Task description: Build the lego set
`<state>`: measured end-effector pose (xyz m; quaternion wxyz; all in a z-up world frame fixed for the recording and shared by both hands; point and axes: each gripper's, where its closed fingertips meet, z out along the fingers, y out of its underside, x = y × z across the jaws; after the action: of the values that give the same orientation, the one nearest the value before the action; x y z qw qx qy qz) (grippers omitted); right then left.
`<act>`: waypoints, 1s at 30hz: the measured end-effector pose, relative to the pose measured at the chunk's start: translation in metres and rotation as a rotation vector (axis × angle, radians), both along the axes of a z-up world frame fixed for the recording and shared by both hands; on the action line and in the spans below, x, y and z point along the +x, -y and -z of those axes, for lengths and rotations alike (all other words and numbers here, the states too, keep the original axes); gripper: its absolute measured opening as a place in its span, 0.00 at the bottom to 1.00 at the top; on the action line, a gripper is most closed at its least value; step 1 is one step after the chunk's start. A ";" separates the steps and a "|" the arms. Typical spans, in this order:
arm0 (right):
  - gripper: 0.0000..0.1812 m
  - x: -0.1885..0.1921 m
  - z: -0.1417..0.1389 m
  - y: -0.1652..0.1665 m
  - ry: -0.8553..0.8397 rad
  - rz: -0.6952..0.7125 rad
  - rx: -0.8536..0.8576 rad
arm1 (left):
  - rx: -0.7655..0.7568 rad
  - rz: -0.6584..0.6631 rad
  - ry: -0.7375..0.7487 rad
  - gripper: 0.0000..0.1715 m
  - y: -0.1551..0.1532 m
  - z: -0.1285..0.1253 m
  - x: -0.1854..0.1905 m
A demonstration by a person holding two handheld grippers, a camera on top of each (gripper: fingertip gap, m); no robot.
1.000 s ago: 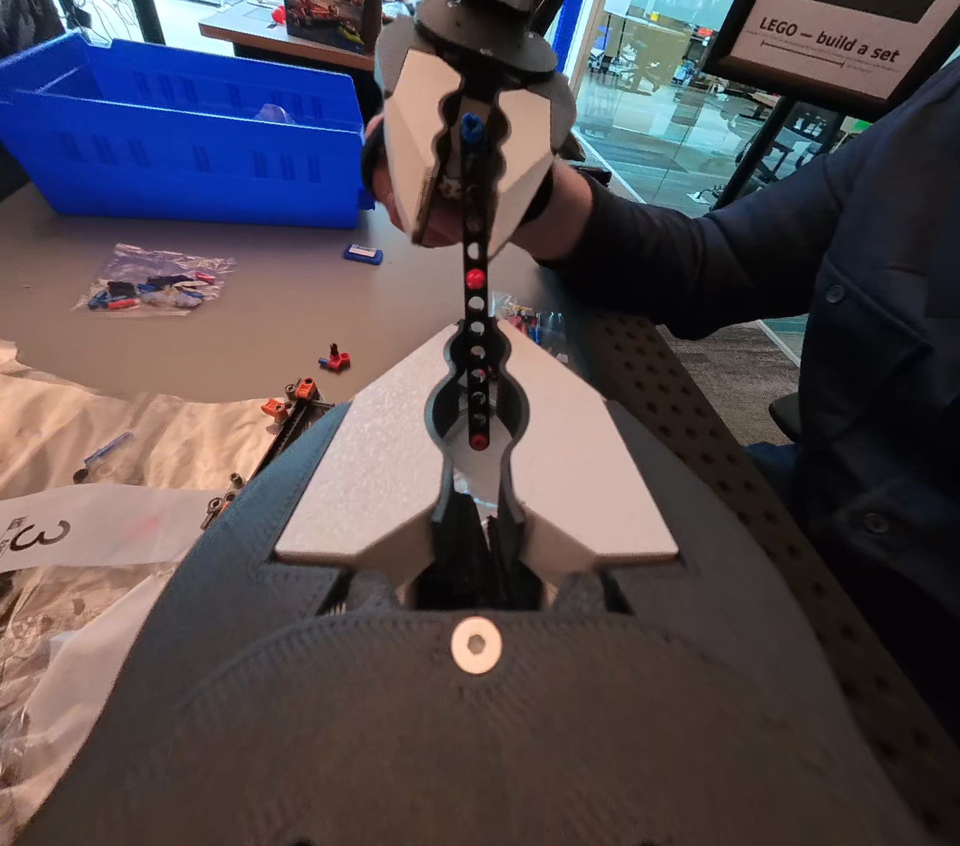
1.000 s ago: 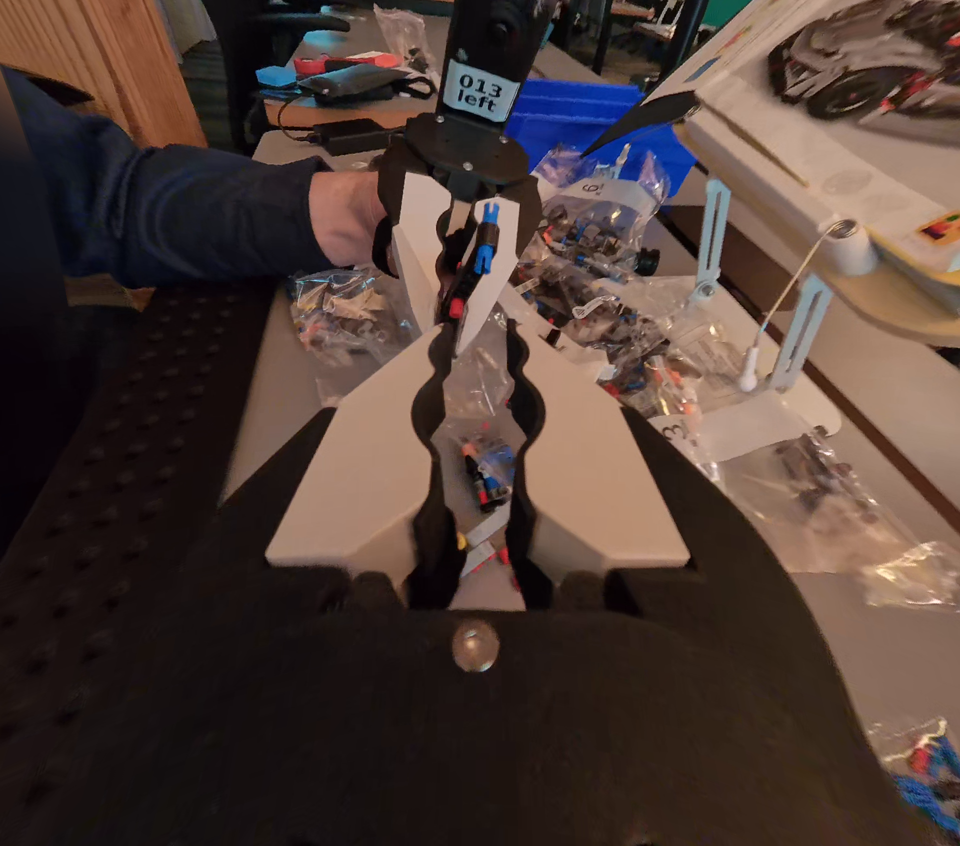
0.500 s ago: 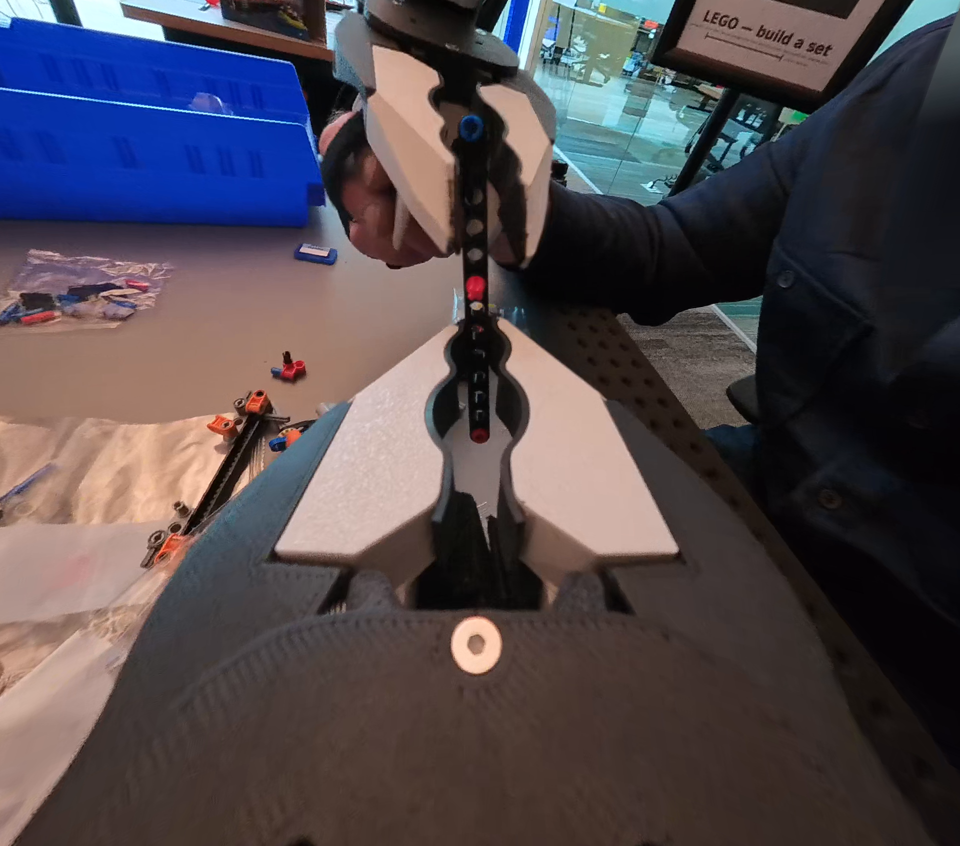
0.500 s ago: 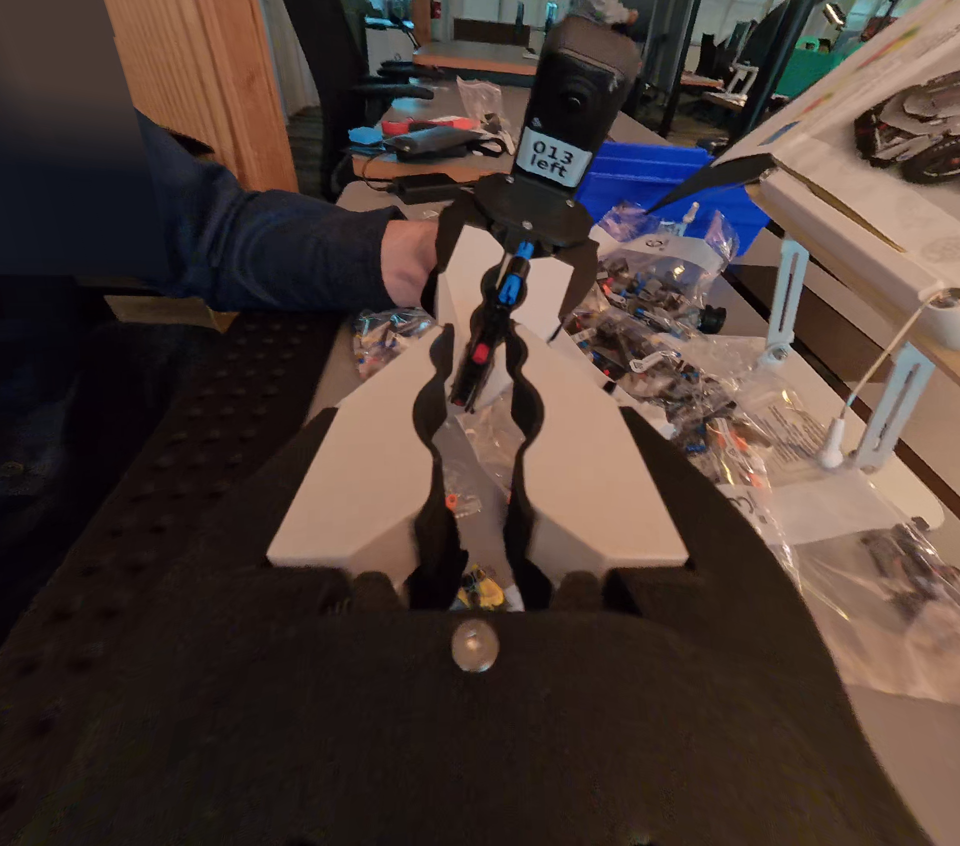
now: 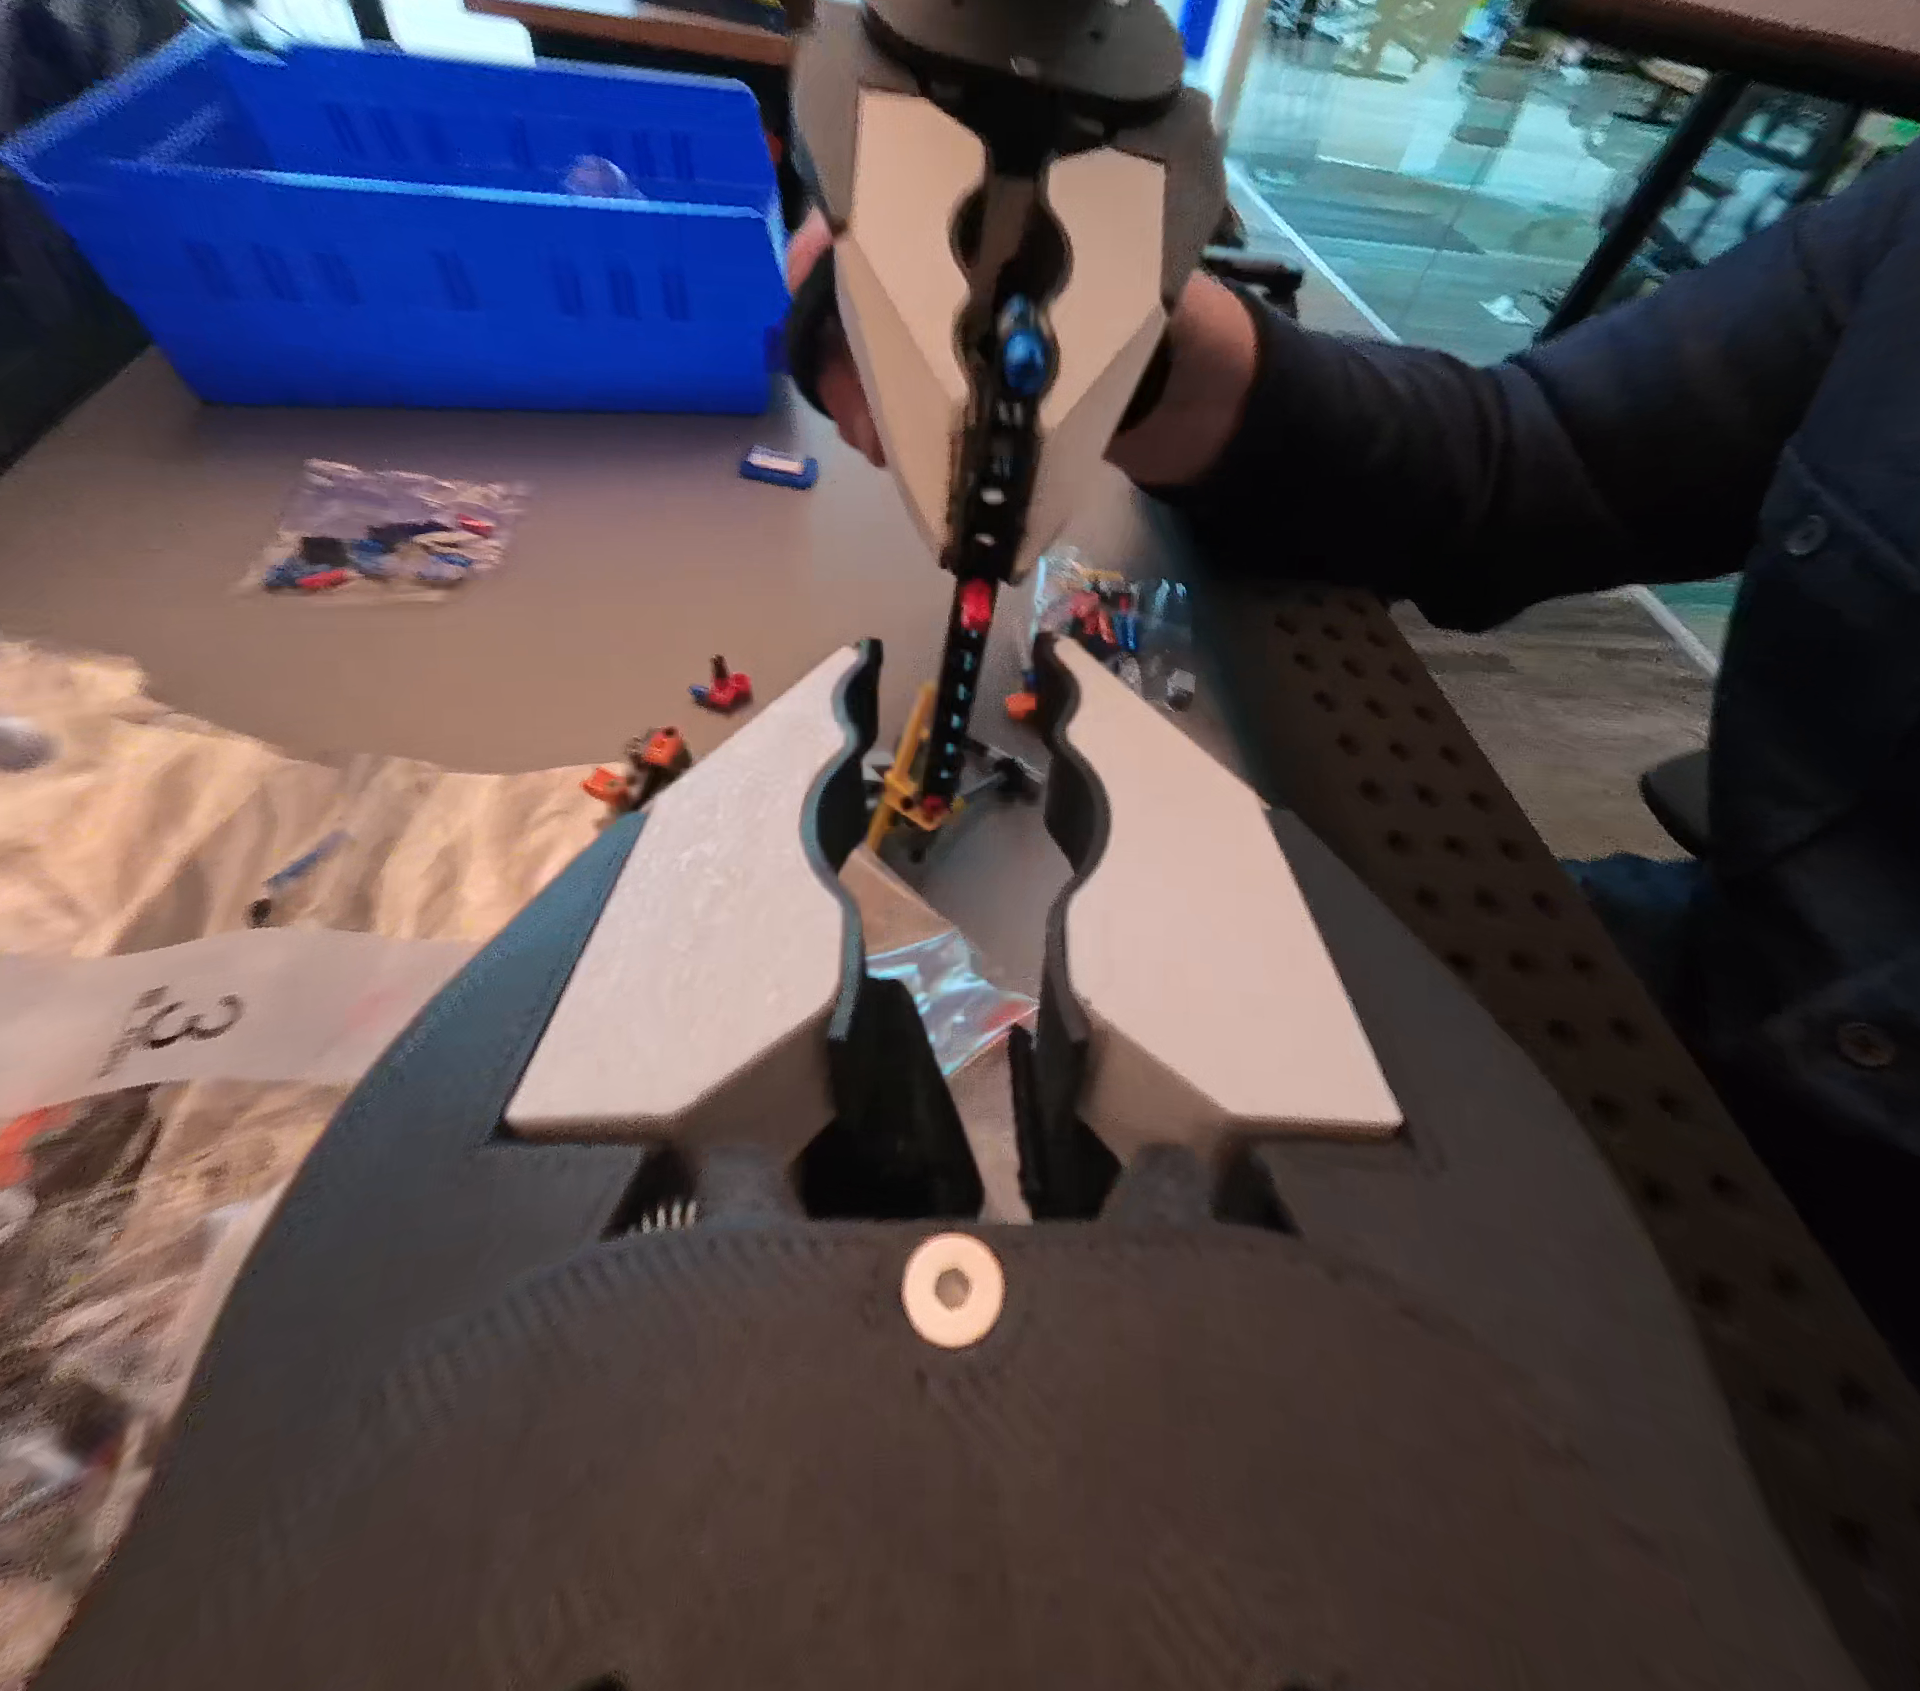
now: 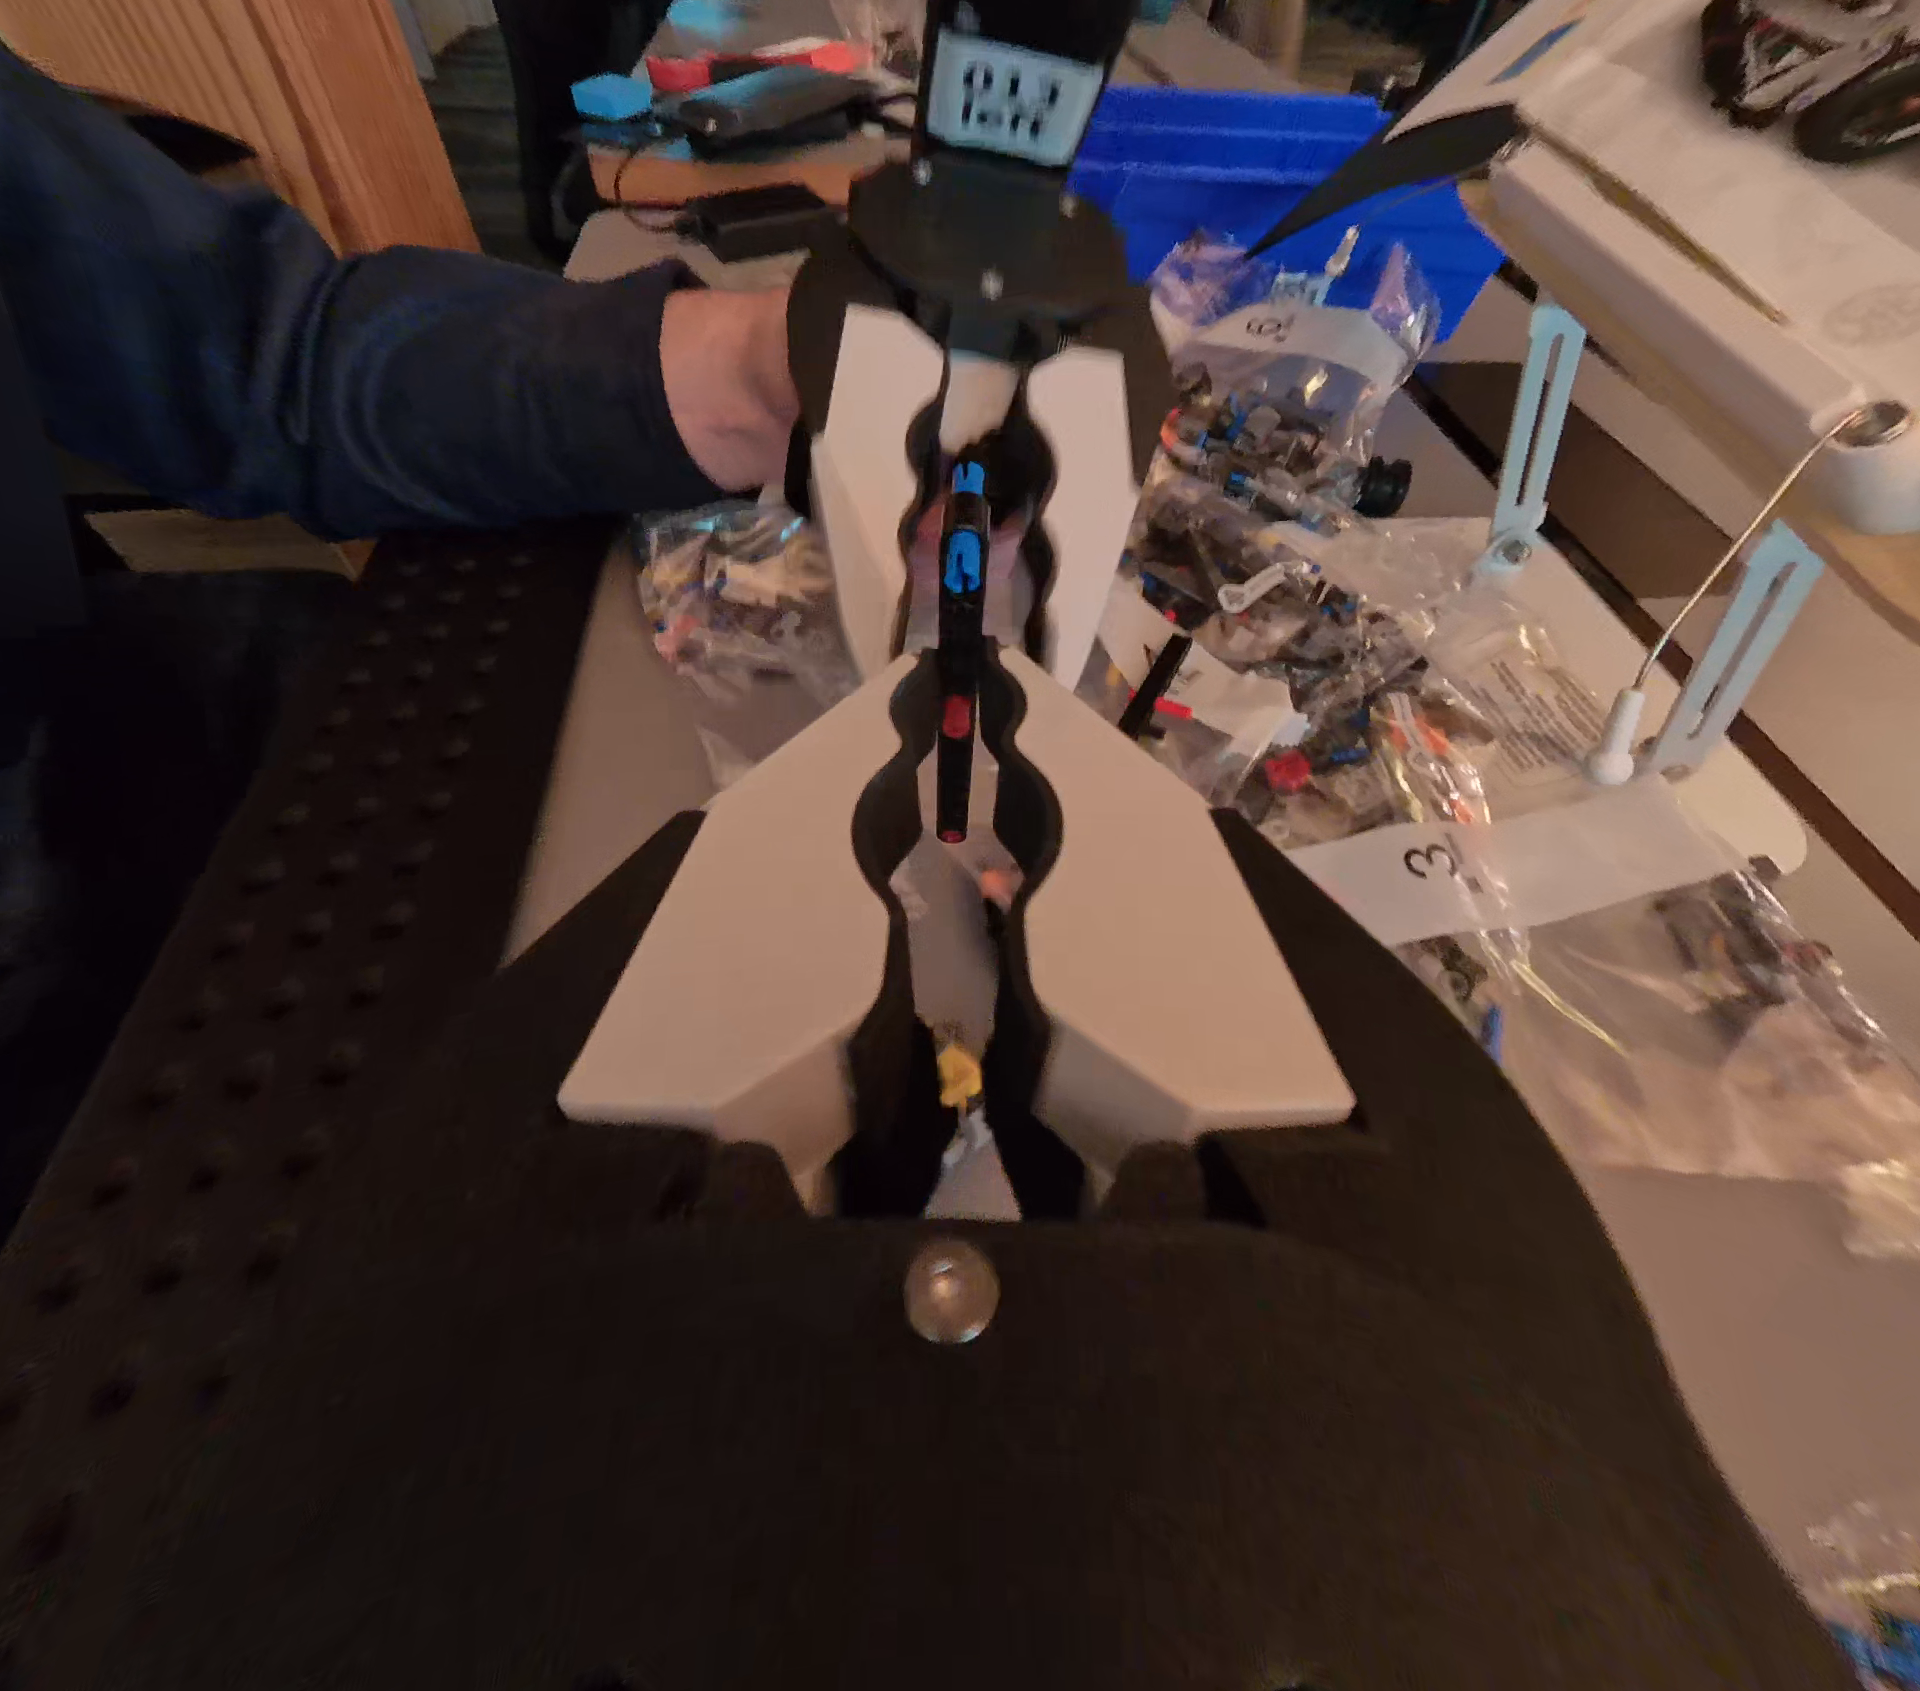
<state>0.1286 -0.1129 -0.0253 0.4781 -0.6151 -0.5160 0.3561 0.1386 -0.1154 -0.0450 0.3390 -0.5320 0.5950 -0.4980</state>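
Left wrist view, nearest: left gripper (image 5: 961,675), fingers spread wide, nothing between them. The lower tip of the black beam (image 5: 971,602) hangs in the gap without touching either finger (image 5: 727,862).

Just past it: right gripper (image 5: 987,561), pointing back at the camera, fingers closed on the beam's upper half. The beam runs down out of its tips, tilted slightly. A blue pin (image 5: 1023,353) sits high between its fingers; a red pin (image 5: 974,602) just below the tips.

On the grey table (image 5: 571,602) under the beam: a small yellow-and-black sub-assembly (image 5: 914,768). Loose orange and red parts (image 5: 717,691) to the left. Clear parts bag (image 5: 384,529) farther left; blue bin (image 5: 416,259) at the back.

Right wrist view, nearest: right gripper (image 6: 961,665), tips pinched on the black beam (image 6: 956,706); its near end lies back in the hollow between the fingers. Red pin (image 6: 954,714) just behind the tips, blue pins (image 6: 963,561) beyond them.

Beyond: left gripper (image 6: 966,644) facing this way, fingers apart around the beam's far end. A hand (image 6: 727,405) grips its handle.

Behind and right: heaped parts bags (image 6: 1299,498), an instruction booklet on a stand (image 6: 1662,187).
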 end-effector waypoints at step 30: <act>0.09 0.008 0.059 0.002 0.340 0.000 -0.052 | -0.102 -0.089 -0.060 0.00 -0.016 0.001 -0.010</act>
<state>0.1368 -0.1152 -0.0842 0.3677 -0.6786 -0.5803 0.2599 0.1285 -0.0990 -0.0457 0.3153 -0.5892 0.5544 -0.4960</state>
